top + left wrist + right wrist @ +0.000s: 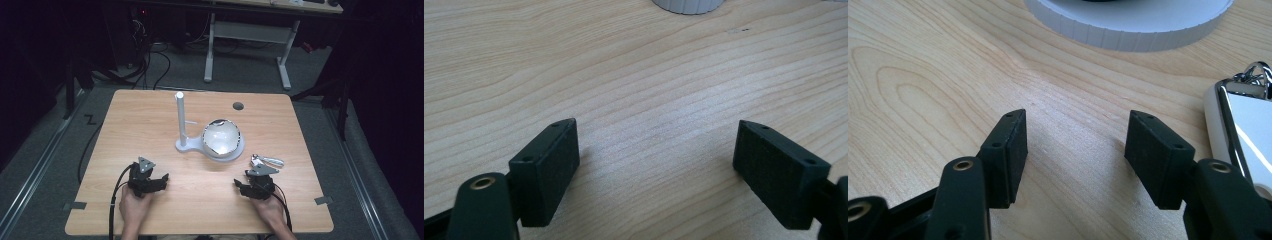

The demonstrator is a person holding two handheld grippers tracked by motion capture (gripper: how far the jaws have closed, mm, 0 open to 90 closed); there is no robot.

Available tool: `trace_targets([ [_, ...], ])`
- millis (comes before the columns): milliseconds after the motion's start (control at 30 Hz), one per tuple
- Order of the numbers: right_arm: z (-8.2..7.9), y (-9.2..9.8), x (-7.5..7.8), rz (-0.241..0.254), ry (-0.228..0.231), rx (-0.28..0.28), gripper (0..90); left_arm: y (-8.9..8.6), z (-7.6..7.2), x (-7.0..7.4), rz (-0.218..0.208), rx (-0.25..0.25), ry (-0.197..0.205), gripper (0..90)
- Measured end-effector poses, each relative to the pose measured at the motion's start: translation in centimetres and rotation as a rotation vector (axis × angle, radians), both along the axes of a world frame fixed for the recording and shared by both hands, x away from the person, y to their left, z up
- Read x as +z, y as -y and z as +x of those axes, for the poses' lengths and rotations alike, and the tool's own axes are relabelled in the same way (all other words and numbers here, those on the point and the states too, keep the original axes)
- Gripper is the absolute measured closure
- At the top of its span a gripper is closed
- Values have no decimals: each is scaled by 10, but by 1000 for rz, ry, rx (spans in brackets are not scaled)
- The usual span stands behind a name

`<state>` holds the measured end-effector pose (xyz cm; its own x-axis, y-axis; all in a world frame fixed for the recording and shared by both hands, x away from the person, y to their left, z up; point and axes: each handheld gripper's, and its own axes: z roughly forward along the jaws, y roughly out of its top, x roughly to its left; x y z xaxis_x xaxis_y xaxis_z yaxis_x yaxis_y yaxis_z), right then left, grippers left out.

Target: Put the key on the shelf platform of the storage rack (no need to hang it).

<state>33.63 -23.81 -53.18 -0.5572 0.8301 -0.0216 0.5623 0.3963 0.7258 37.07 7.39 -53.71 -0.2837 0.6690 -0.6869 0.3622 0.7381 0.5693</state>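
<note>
Toward the near-left corner of the pale wooden worktop (pixel 150 115), the left gripper (pixel 159 181) rests in the person's left hand (pixel 134 207), a black two-jaw tool with a grey three-cornered plate on top and a cable trailing back over the near edge. In the left gripper view its jaws stand wide apart just above bare wood, with nothing between the pads (pixel 549 172) and nothing touched.

At the middle of the worktop stands a white plastic stand with a tall upright post (pixel 180 120) on a round ribbed base. Beside the post, on the base's wider round part, sits a shiny rounded metal bowl-like piece (pixel 221 137).

Right of that base, toward the right edge, lies a small silver metal tool with a ring at one end (pixel 267 161), flat on the wood.

Toward the near-right corner the right gripper (pixel 239 184) sits in the right hand (pixel 270 207). Its jaws are spread wide and empty over bare wood. The silver tool lies just beside the right-hand pad (pixel 1155 157) in the right gripper view, outside the jaws; whether it touches the gripper cannot be told.
</note>
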Motion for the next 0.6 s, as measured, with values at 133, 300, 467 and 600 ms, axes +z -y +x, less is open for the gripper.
trace_targets([
  [133, 0, 0, 0, -3, -1, 0, 431, -1, 1, 0, -4, 3, 2, 188],
  [300, 1, -1, 2, -11, -15, -2, 450, -1, 1, 0, -3, 3, 2, 188],
  [467, 1, -3, 4, -13, -13, -1, 451, -1, 1, 1, -9, 7, -1, 188],
  [600, 0, -5, 6, -32, 1, 0, 452, -1, 1, 0, -4, 3, 2, 188],
])
